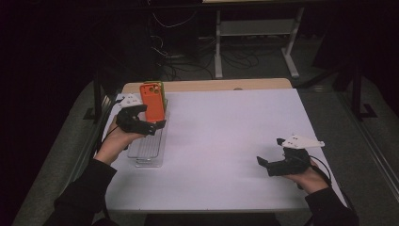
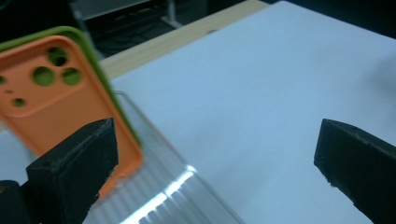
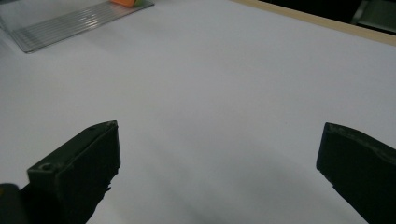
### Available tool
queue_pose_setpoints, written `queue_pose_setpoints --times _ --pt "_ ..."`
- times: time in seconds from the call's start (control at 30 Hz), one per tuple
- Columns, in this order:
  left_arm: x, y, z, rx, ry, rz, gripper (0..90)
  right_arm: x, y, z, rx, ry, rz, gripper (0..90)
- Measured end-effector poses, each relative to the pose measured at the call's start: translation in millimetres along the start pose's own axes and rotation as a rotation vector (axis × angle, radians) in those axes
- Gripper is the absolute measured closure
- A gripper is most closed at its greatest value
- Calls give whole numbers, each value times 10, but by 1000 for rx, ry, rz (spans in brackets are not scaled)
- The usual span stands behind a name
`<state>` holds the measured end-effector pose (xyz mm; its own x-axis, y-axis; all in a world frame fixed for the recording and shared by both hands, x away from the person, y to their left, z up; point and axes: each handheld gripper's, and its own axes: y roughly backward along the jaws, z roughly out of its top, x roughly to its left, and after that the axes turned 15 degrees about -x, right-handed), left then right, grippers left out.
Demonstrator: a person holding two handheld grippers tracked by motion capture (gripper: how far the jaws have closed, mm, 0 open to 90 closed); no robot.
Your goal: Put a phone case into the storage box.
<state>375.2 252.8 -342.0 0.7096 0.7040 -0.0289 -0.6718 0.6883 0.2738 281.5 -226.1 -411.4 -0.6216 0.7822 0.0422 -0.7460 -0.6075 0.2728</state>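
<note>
An orange phone case stands upright at the far end of a clear ribbed rack, with a green phone case standing right behind it. My left gripper hovers open just in front of the orange case's lower part; its jaws are wide apart and hold nothing. At the table's front right my right gripper is open over bare tabletop, pointing toward the rack.
The white table has a wooden strip along its far edge. Behind it stand desk legs and cables on a dark floor. The rack lies along the table's left edge.
</note>
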Motion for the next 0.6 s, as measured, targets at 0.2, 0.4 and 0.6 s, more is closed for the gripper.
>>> queue_pose_setpoints --times 0.2,0.4,0.6 --pt "-208 93 -138 -8 -28 -94 0 9 12 1 -1 -5 20 0" --pt "-338 141 -284 -15 -13 -142 0 36 3 -1 -1 -1 41 0" --pt "-402 195 -422 -4 -20 -184 0 41 0 -2 2 -1 57 0"
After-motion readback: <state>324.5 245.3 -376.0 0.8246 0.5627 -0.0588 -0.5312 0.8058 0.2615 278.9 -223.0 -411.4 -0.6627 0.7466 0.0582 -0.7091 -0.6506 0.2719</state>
